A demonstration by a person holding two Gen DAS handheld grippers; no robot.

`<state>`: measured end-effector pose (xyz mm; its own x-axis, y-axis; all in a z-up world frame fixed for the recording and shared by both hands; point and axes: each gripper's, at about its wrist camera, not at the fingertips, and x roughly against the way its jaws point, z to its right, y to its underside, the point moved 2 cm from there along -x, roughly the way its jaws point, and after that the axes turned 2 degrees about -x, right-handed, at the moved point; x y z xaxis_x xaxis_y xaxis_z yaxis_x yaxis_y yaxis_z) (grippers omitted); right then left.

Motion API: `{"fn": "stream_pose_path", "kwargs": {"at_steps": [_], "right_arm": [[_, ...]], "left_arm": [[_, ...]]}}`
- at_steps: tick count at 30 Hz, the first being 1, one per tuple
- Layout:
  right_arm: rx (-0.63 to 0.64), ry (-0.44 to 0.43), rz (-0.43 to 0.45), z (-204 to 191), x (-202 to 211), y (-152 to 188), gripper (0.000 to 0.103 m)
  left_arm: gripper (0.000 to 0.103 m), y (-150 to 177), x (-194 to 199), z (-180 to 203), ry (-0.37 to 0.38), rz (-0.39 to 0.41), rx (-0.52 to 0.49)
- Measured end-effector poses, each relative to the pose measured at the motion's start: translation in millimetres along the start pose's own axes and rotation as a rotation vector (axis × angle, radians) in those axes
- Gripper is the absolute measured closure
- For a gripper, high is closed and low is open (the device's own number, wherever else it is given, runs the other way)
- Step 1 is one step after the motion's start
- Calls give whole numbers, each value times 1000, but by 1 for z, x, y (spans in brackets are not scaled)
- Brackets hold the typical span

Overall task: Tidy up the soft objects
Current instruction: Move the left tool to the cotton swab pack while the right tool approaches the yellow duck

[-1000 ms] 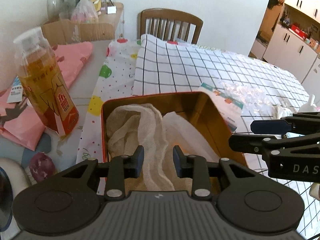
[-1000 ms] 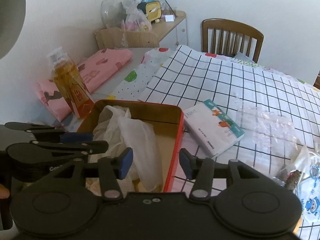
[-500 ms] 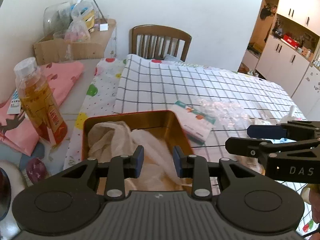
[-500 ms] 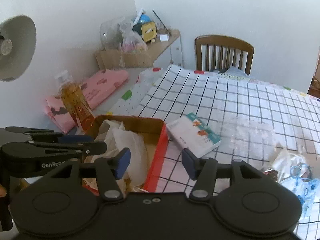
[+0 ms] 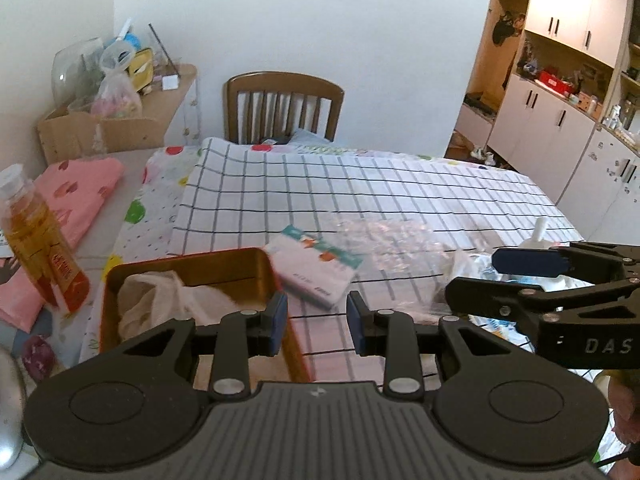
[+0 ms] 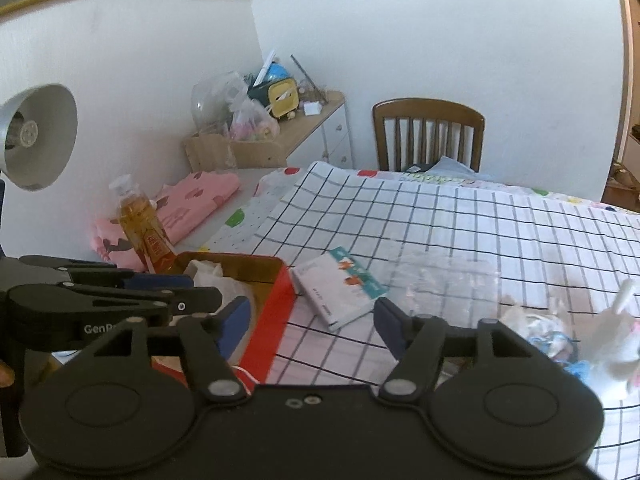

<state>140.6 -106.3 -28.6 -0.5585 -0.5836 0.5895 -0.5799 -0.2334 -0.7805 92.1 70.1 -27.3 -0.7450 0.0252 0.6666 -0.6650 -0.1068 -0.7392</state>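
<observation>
While the soft white cloth (image 5: pixel 168 296) lies in the red metal tin (image 5: pixel 120 280) at nine o'clock, both tongs are opening with nothing between them: left tongs (image 5: pixel 317 322) narrow, right tongs (image 6: pixel 310 326) wide. I think the next grab is the crinkly clear plastic bag (image 6: pixel 444 280) at two o'clock on the counter (image 6: pixel 460 216).

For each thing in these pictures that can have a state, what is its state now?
Red tin: open, no lid on it, white cloth inside.
White cloth: crumpled, lying in the tin.
Bottle: upright, capped.
Tissue pack: lying flat beside the tin.
Left hand-held gripper: opening, holds nothing.
Right hand-held gripper: opening, holds nothing.
</observation>
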Motion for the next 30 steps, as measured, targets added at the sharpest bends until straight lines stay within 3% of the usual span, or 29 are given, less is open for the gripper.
{"fn": "stream_pose_path", "kwargs": {"at_steps": [2,3,11,15,21,30], "right_arm": [[0,-2,10,12,8,2,28],[3,8,14,19,13,3,27],[-50,73,27,79,36,12,23],[-62,103,21,104,40,18,20],[-30,112,-2,124,42,33,11],[-11,96,-53,140,31,57,2]], "left_arm": [[40,-1,1,8,5,10,5],[36,-2,1,13,3,23,4],[34,-5,-10,51,9,35,-22],[20,-6,-17,70,34,49,-23],[18,-5,-35,96,30,54,-48],[4,5,-66,116,30,28,-31]]}}
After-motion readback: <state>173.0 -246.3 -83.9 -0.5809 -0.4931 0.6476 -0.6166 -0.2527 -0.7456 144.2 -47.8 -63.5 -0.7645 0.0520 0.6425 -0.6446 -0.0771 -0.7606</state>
